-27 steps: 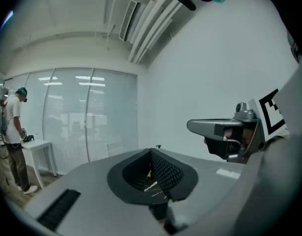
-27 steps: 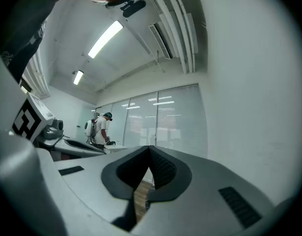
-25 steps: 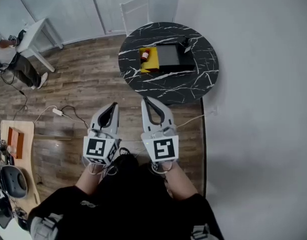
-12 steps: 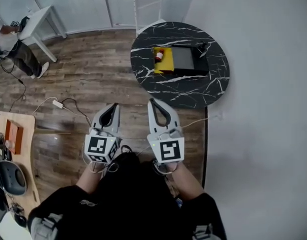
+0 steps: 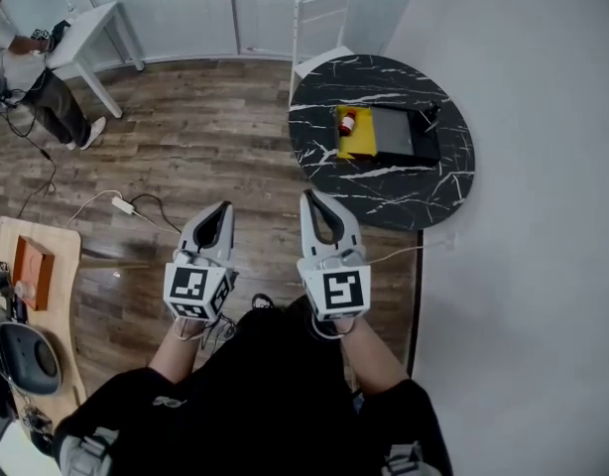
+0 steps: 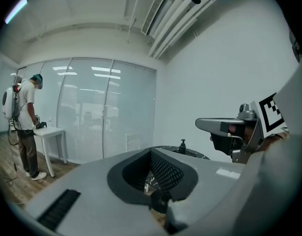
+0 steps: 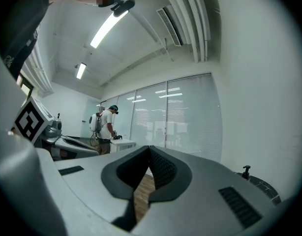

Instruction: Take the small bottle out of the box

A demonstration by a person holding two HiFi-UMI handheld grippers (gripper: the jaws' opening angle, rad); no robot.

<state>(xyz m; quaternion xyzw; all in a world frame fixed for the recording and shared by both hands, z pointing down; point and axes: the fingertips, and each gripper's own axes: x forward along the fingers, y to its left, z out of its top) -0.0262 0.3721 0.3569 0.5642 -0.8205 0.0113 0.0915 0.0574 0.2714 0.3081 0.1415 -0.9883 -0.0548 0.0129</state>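
Looking down from the head view, we've got both sets of tongs held out level in front of us over the wood floor (image 5: 185, 137), well short of the round black marble tabletop (image 5: 384, 181).

The left tongs (image 5: 222, 208) are closed tip to tip with nothing in them. The left gripper view shows the same thing, just floor and tabletop through the loop of the jaws. The right tongs (image 5: 313, 197) are also fully closed and empty. In the right gripper view we only see floor through the gap behind the tips.

The small bottle (image 5: 347, 121) is over on that tabletop, on the yellow part of the box (image 5: 359, 147), at its far end. It's got a red body and a white cap, too small for us to say if it's upright or lying down. Right against the yellow part is a black tray-like half (image 5: 399, 137), and a dark pump bottle (image 6: 182, 145) stands on the tabletop near it.

There's a white chair (image 5: 322, 28) just behind the tabletop. Off to the far left, another person (image 5: 32, 87) is standing by a white table (image 5: 91, 28).
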